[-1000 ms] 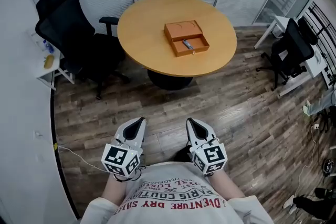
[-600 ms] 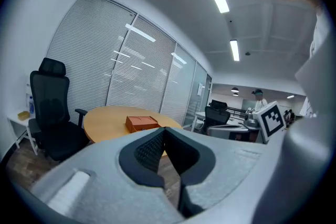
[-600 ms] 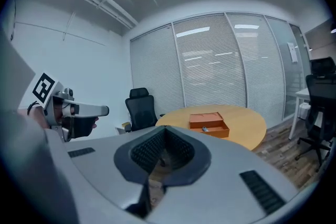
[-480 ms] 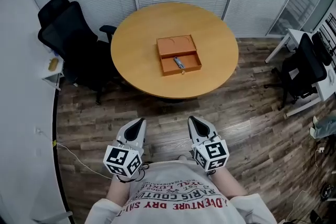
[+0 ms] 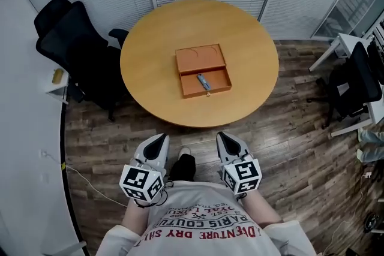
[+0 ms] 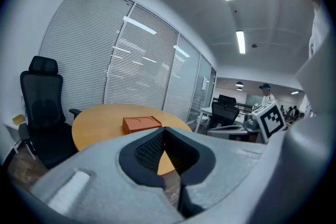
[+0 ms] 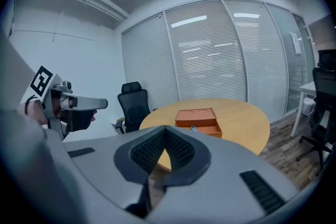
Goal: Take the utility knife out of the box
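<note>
Utility knife (image 5: 204, 81), a slim grey-blue bar, lies slantwise in the open near half of the flat orange box (image 5: 198, 59). The box sits about the middle of the round pale-wood table (image 5: 150, 69). Both my claws are well apart from it, held low before my body over the dark plank floor (image 5: 288, 129), short of the table's near edge. My left claw (image 5: 161, 138) has its jaws closed together with nothing between them. My right claw (image 5: 221, 137) is the same: tips meeting, empty.

I judge the knife to be light and stiff. Its hard handle won't give under the pads, but it may be smooth enough to twist if I pinch it near an end. From here it is too small for me to tell whether the blade is drawn in, so I'd treat either end as sharp and keep off both. The sound place to take hold looks to be the middle of the handle, jaws set across its narrow width and turned to match its slant. It lies flat on the tray bottom with low walls near, so I'd come from above with the jaws opened only a little wider than the handle. Then I'd lift straight up, clear of the box wall.
</note>
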